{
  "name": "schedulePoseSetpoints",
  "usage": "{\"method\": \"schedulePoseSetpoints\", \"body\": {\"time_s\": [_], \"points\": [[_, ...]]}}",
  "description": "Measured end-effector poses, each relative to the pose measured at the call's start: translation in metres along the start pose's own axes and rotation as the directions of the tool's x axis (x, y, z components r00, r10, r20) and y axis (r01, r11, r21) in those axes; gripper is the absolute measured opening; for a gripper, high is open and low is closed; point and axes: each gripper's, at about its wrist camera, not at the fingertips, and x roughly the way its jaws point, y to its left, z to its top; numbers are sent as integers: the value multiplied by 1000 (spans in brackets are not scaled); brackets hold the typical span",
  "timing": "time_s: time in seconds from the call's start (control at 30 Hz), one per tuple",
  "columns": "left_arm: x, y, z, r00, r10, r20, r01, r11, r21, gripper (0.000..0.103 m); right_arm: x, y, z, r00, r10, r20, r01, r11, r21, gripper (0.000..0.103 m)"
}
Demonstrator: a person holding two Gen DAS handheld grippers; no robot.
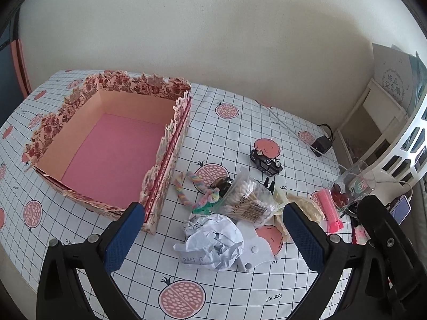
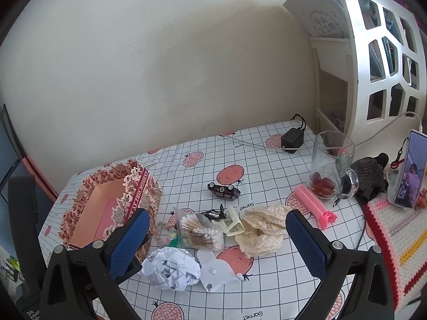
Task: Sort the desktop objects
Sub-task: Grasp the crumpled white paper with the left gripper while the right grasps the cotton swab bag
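A floral box (image 1: 106,144) with a pink inside stands open and empty at the table's left, also seen as the floral box (image 2: 106,208). A pile lies to its right: crumpled paper (image 1: 213,240), a bag of cotton swabs (image 1: 245,200), a pastel braided cord (image 1: 186,186), a black toy car (image 1: 265,162), a pink hair roller (image 1: 329,208). The right wrist view adds cream lace cloth (image 2: 263,229) and a white plastic piece (image 2: 216,269). My left gripper (image 1: 213,229) hangs open above the crumpled paper. My right gripper (image 2: 217,237) is open over the pile, holding nothing.
A glass mug (image 2: 331,165) with red fruit stands at the right, beside a black charger (image 2: 292,138) with its cable. A phone (image 2: 408,170) leans on a crocheted mat (image 2: 400,240). A white shelf unit (image 2: 379,53) closes the right side. A wall runs behind the table.
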Motion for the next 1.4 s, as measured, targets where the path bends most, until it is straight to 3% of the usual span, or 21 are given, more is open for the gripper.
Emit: {"method": "schedulePoseSetpoints", "body": {"time_s": [0.23, 0.53, 1.13, 1.4], "points": [[41, 1, 1, 995, -12, -104, 7, 999, -53, 103, 38, -11, 3, 997, 3, -72, -3, 1000, 9, 103], [81, -6, -4, 983, -16, -183, 5, 998, -64, 103, 78, -9, 1, 990, 1, -139, -2, 1000, -4, 103], [111, 34, -23, 952, -5, -306, -56, 980, -190, 103, 121, 3, -27, 964, 82, -253, -65, 995, 75, 99], [117, 44, -29, 945, -17, -326, -66, 968, -244, 102, 136, -1, -36, 951, 121, -284, -75, 983, 169, 96]]}}
